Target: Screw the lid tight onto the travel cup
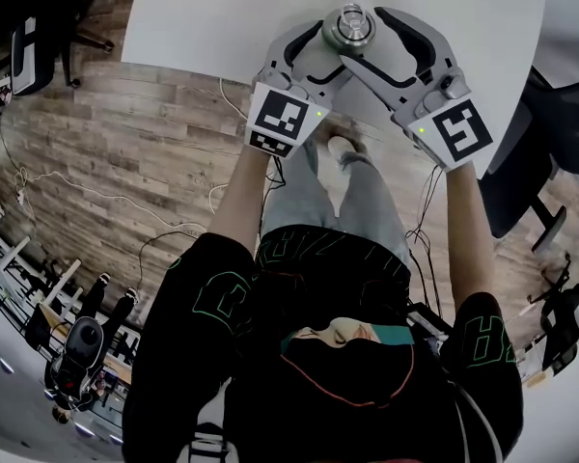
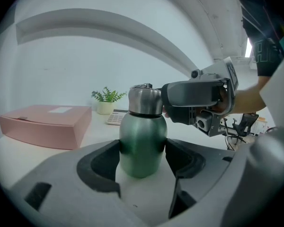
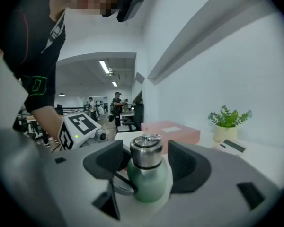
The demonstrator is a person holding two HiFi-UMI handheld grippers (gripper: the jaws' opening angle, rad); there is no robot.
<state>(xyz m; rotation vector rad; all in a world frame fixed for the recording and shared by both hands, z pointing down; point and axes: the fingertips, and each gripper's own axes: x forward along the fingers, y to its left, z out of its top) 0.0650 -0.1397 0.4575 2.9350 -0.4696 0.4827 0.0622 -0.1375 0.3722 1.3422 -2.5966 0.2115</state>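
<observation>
On a white table (image 1: 203, 17) in an open-plan office, the green travel cup (image 2: 143, 143) stands upright with its steel lid (image 2: 144, 100) seated on top. My left gripper (image 2: 142, 149) is clamped on the cup's green body, one dark pad pressed against each side. My right gripper (image 3: 146, 160) comes in from the cup's other side at lid height. Its jaws are spread wide, one on each side of the steel lid, and there is a visible gap at the pad nearer the plant, so it grips nothing.

Beyond the cup in the left gripper view, a flat pink box (image 2: 47, 124) lies on the same tabletop. A small potted plant (image 2: 106, 100) and what looks like a calculator (image 2: 116, 118) sit just behind the cup against a plain white wall (image 2: 85, 65).

From my head view, the tabletop ends just short of the cup on my side, and below it runs a grey-brown wood floor (image 1: 125, 162) trailed with thin cables (image 1: 96, 196). A dark office chair (image 1: 521, 172) stands off to the cup's right. Far behind the cup in the right gripper view, strip ceiling lights (image 3: 104, 66) run over desks where several people (image 3: 116, 103) stand.
</observation>
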